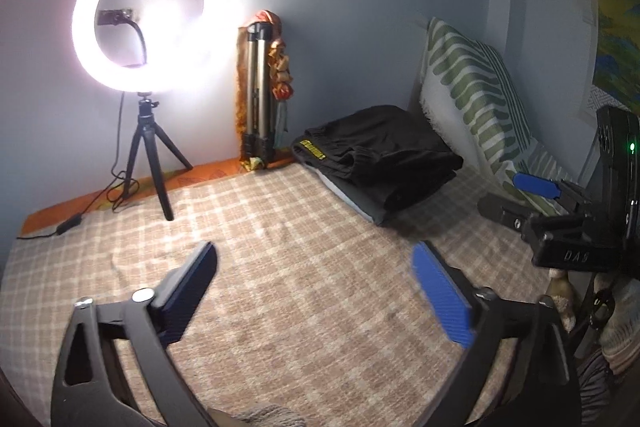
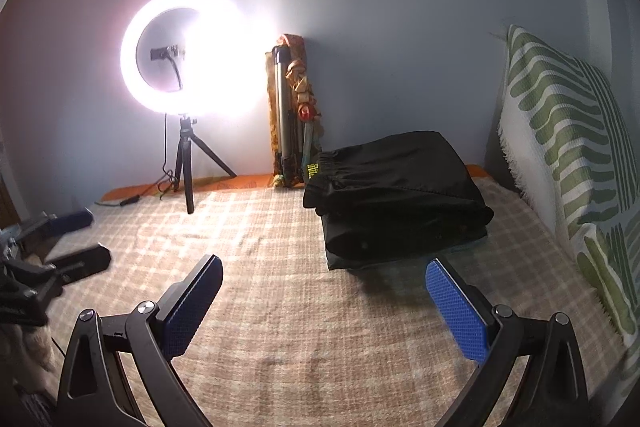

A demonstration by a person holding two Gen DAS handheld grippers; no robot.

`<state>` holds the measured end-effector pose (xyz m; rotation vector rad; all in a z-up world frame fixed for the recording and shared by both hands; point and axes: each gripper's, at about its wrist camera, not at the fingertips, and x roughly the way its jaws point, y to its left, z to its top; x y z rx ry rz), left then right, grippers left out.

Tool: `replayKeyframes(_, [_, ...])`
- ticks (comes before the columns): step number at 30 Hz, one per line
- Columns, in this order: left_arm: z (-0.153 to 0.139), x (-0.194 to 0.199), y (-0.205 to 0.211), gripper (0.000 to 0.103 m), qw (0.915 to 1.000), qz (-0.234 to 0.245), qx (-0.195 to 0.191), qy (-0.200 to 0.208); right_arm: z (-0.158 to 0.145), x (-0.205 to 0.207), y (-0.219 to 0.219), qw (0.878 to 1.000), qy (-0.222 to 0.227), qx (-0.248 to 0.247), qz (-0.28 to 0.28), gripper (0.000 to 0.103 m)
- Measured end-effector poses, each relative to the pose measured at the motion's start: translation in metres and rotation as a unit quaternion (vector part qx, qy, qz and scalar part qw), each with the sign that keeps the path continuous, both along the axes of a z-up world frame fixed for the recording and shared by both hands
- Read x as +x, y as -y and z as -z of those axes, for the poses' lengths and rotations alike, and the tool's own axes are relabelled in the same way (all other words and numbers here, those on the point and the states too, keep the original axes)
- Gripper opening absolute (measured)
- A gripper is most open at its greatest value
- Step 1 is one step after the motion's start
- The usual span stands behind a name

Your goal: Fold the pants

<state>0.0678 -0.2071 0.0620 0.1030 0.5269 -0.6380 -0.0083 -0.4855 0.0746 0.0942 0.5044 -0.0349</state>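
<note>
Black pants [image 1: 380, 151] lie folded in a stack on the checked blanket [image 1: 280, 267], on top of a grey folded garment [image 1: 352, 203], at the back right by the wall. In the right wrist view the pants [image 2: 400, 195] lie just beyond my fingers. My left gripper [image 1: 316, 291] is open and empty above the blanket, well short of the pants. My right gripper [image 2: 324, 299] is open and empty, close in front of the stack. The right gripper also shows at the right edge of the left wrist view [image 1: 516, 195], and the left gripper at the left edge of the right wrist view [image 2: 76, 243].
A lit ring light on a small tripod [image 1: 148, 19] stands at the back left, its cable [image 1: 80, 215] trailing over the blanket edge. A folded tripod [image 1: 258, 95] leans on the wall. A green striped pillow [image 2: 568, 155] stands along the right wall.
</note>
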Motion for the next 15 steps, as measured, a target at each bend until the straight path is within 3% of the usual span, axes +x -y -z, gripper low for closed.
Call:
replayKeyframes(3, [-0.0005,-0.0014,-0.003,0.101,0.9998,-0.008,0.005,0.017,0.0034,0.0015,-0.0015,1.0,-0.003,-0.004,-0.003,0.103])
replayKeyframes(15, [0.0056,-0.0016,-0.0021,0.101,0.9995,-0.007,0.022,0.02,0.0048,0.0029,-0.001,1.0,0.004,0.004,0.001,0.103])
